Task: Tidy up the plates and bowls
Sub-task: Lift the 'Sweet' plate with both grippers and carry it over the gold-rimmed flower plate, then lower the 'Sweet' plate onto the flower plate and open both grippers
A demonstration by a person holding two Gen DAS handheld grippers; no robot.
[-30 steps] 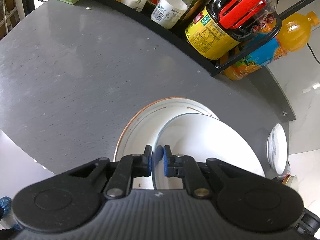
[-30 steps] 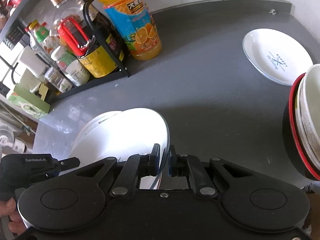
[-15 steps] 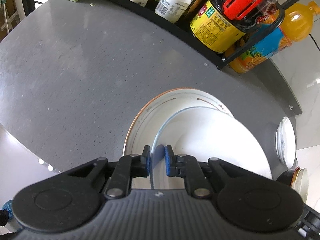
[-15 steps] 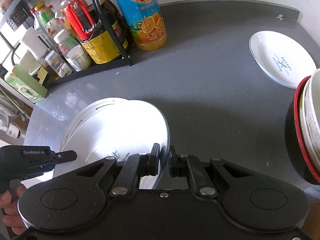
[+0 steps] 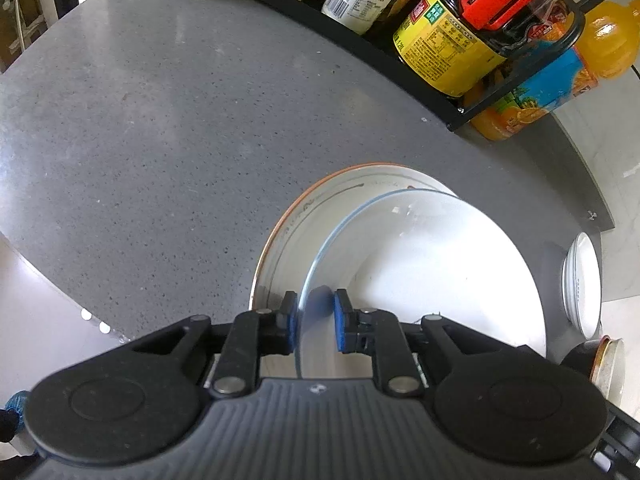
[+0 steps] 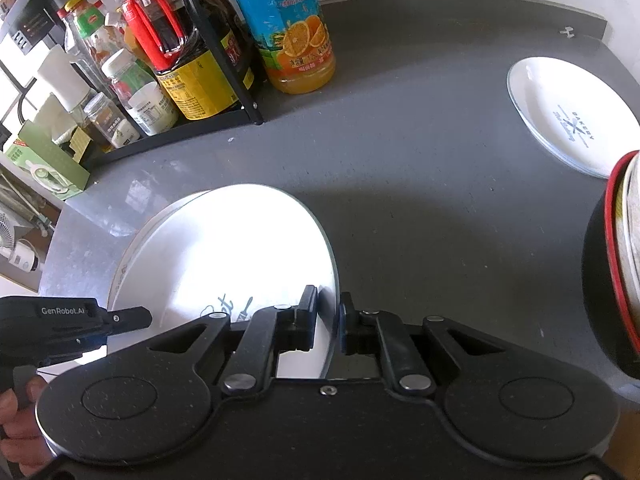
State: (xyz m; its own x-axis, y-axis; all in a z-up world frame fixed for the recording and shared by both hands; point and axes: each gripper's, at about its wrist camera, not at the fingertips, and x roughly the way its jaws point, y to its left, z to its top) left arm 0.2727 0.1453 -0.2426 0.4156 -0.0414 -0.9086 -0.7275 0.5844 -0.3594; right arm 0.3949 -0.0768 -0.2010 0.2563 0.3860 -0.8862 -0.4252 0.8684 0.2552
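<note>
A white plate (image 5: 440, 272) (image 6: 232, 248) lies tilted over a larger orange-rimmed plate (image 5: 296, 232) on the grey counter (image 5: 160, 128). My left gripper (image 5: 316, 312) straddles the white plate's near rim. Its blue pads stand apart, with a gap showing beside the rim. My right gripper (image 6: 328, 316) is shut on the opposite rim of the same plate. In the right wrist view the left gripper's body and a hand (image 6: 16, 408) show at lower left.
A small white plate with printed lettering (image 6: 568, 116) (image 5: 582, 284) lies at the counter's far right. A stack of bowls with a red rim (image 6: 616, 272) stands beside it. A black rack of bottles (image 6: 224, 64) and an orange juice bottle (image 6: 296, 28) line the back.
The white plate has come lower over the orange-rimmed plate. The left gripper's pads have spread wider around the rim. The right gripper's hold is unchanged.
</note>
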